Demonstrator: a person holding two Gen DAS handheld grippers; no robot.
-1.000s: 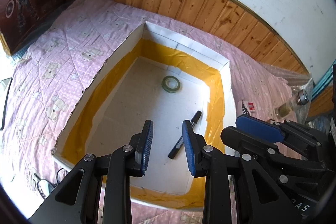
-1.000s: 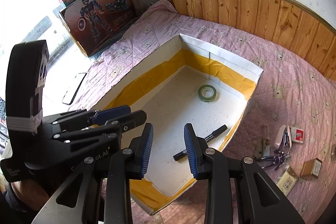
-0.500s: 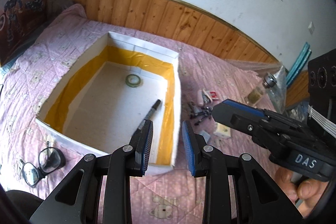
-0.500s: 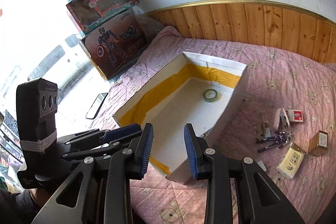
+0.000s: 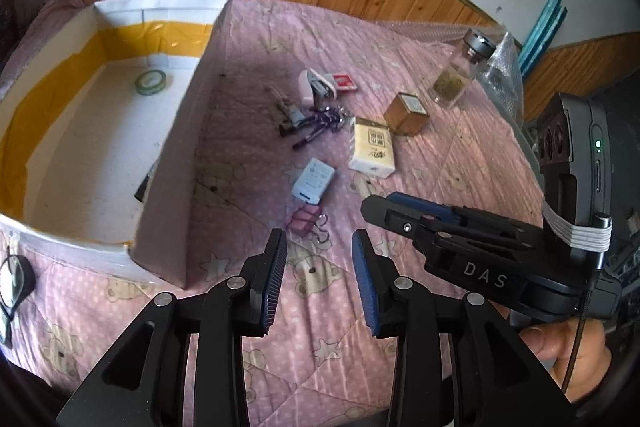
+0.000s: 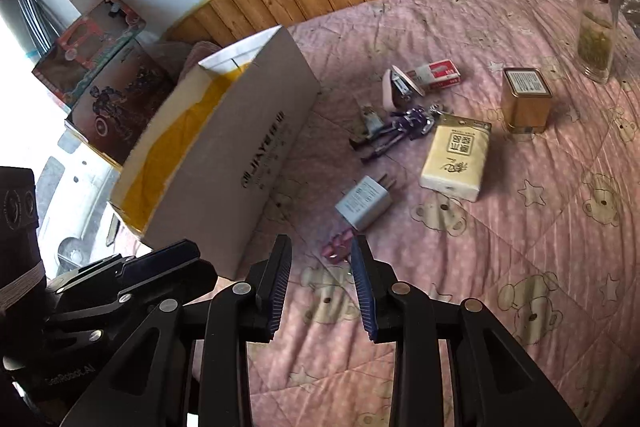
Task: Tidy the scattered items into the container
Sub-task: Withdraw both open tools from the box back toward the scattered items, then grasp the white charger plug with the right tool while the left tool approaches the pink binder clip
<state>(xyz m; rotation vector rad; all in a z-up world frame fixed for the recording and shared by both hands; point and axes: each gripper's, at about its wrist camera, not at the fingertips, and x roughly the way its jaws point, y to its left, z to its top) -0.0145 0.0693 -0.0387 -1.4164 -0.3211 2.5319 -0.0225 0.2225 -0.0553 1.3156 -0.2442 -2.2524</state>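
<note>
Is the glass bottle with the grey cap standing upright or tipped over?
Upright. The clear glass bottle with the grey cap stands on its base on the pink quilt, cap at the top, with greenish contents settled in its lower part.

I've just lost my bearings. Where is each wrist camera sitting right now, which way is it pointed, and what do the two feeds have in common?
Left wrist: above the bed's near edge, facing the wood-panelled wall; left gripper open over the pink binder clip, box at left, right gripper and the hand holding it at right.
Right wrist: just right of it, facing the same way; right gripper open, left gripper at lower left.
Shared: box, binder clip, white charger, tissue pack, gold tin, glass jar.
</note>
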